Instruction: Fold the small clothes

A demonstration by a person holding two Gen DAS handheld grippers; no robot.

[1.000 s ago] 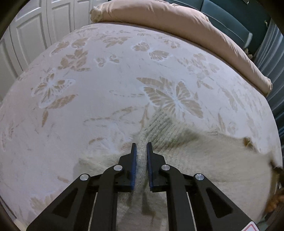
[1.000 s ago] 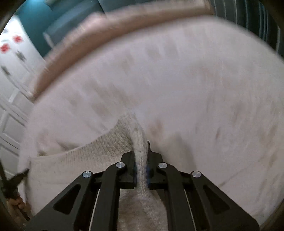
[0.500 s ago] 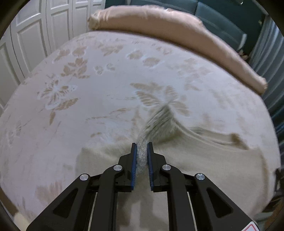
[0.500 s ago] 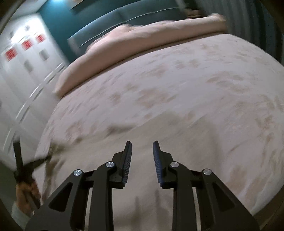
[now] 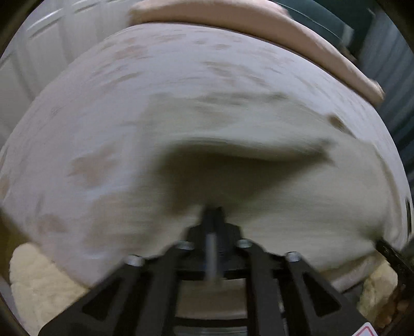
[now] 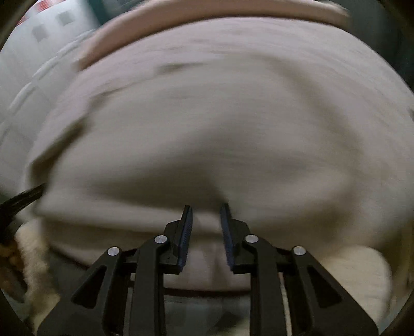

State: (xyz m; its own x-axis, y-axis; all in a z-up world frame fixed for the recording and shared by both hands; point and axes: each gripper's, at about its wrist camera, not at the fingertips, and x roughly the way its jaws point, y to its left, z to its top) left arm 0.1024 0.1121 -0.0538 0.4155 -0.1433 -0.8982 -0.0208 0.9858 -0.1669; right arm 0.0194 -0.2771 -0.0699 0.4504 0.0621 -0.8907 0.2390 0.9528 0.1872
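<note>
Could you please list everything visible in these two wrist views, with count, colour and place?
knitted garment: one, cream, spread on the bed near its front edge; blurred.
bedspread: one, pale with tan patterns, covers the bed.
rolled blanket: one, pinkish beige, along the far end of the bed.
cupboard doors: white, panelled, far left.
fluffy rug: cream, on the floor by the bed's front edge.
left gripper: one, black, jaws shut, at the garment's near edge; blur hides whether cloth is pinched.
right gripper: one, black with blue pads, jaws apart after just closing further, above the garment's near edge, no cloth clamped.
</note>
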